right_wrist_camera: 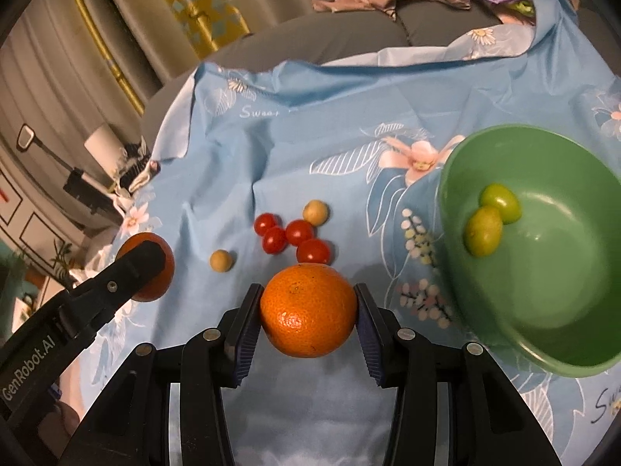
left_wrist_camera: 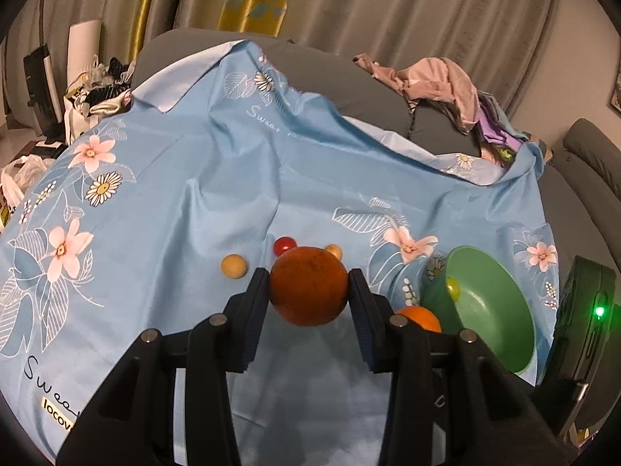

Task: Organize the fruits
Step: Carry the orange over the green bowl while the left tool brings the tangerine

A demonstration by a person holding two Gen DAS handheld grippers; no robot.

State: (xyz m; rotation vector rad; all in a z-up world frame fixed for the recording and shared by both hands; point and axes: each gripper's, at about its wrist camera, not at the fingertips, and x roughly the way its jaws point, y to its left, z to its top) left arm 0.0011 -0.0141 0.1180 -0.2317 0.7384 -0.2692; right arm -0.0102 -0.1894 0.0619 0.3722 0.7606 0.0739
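Observation:
My left gripper (left_wrist_camera: 309, 286) is shut on a dark orange (left_wrist_camera: 308, 285), lifted above the blue floral cloth (left_wrist_camera: 186, 178). My right gripper (right_wrist_camera: 308, 308) is shut on a brighter orange (right_wrist_camera: 308, 308), also held off the cloth. In the right wrist view the left gripper (right_wrist_camera: 153, 268) and its dark orange (right_wrist_camera: 161, 277) show at the left edge. A green bowl (right_wrist_camera: 551, 310) at the right holds two green fruits (right_wrist_camera: 491, 223). Several red cherry tomatoes (right_wrist_camera: 295, 235) and two small tan fruits (right_wrist_camera: 315, 211) lie on the cloth between. The bowl (left_wrist_camera: 500, 310) and the bright orange (left_wrist_camera: 421, 318) appear right of the left gripper.
The cloth covers a grey sofa (left_wrist_camera: 333, 73), with a heap of pink and purple clothes (left_wrist_camera: 446, 85) at the back right. Bags and clutter (left_wrist_camera: 97, 93) stand at the far left. Grey curtains (left_wrist_camera: 407, 7) hang behind. The right gripper's body with a green light (left_wrist_camera: 599, 310) sits at the right edge.

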